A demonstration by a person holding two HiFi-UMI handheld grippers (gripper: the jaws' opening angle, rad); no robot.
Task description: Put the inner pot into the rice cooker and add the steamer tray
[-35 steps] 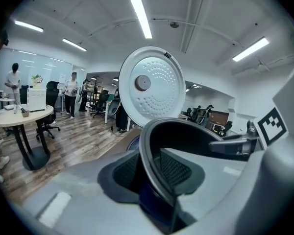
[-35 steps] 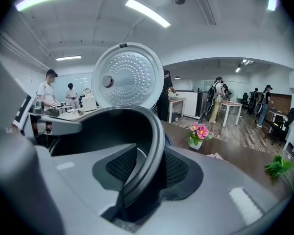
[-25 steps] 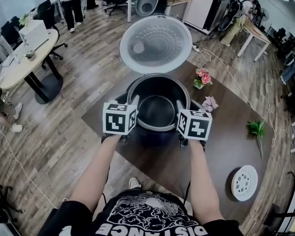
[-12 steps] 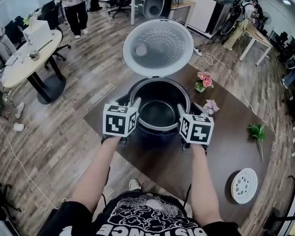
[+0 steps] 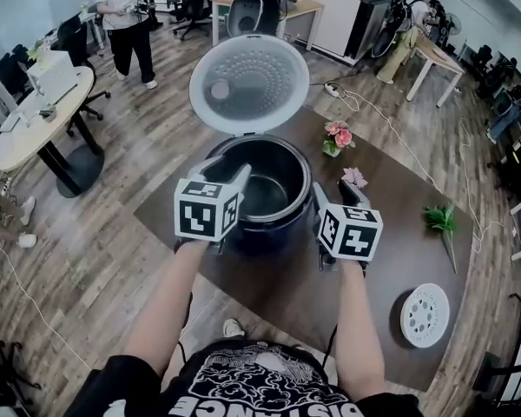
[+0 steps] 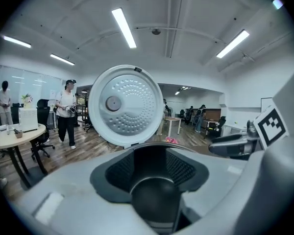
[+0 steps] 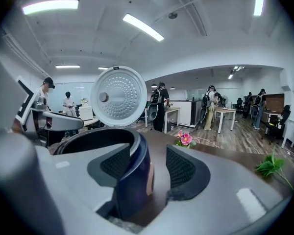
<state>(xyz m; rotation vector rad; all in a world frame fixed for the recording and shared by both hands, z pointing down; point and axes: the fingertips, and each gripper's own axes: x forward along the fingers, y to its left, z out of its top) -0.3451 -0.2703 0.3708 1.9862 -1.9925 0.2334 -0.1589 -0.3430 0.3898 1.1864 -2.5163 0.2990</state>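
Observation:
The dark blue rice cooker [image 5: 273, 226] stands on the brown table with its white lid [image 5: 247, 83] raised. The inner pot [image 5: 262, 194] sits down inside it. My left gripper [image 5: 239, 176] hovers over the cooker's left rim; its jaws have just been opening, and in the left gripper view [image 6: 151, 173] the dark rim lies between them unpressed. My right gripper [image 5: 332, 196] is at the right rim. In the right gripper view [image 7: 149, 168] the blue cooker wall [image 7: 134, 175] stands between its open jaws with a gap to the right pad; they too have just been opening. The white perforated steamer tray [image 5: 424, 314] lies at the table's front right.
Pink flowers [image 5: 336, 137] and a second bloom [image 5: 354, 178] lie right of the cooker, a green sprig [image 5: 440, 220] farther right. A round table [image 5: 35, 120] and a standing person [image 5: 126, 16] are at left, desks and people behind. A cable [image 5: 391, 120] crosses the floor.
The inner pot has gone down into the cooker. Both grippers have let go of its rim, opened, and lifted slightly away from it.

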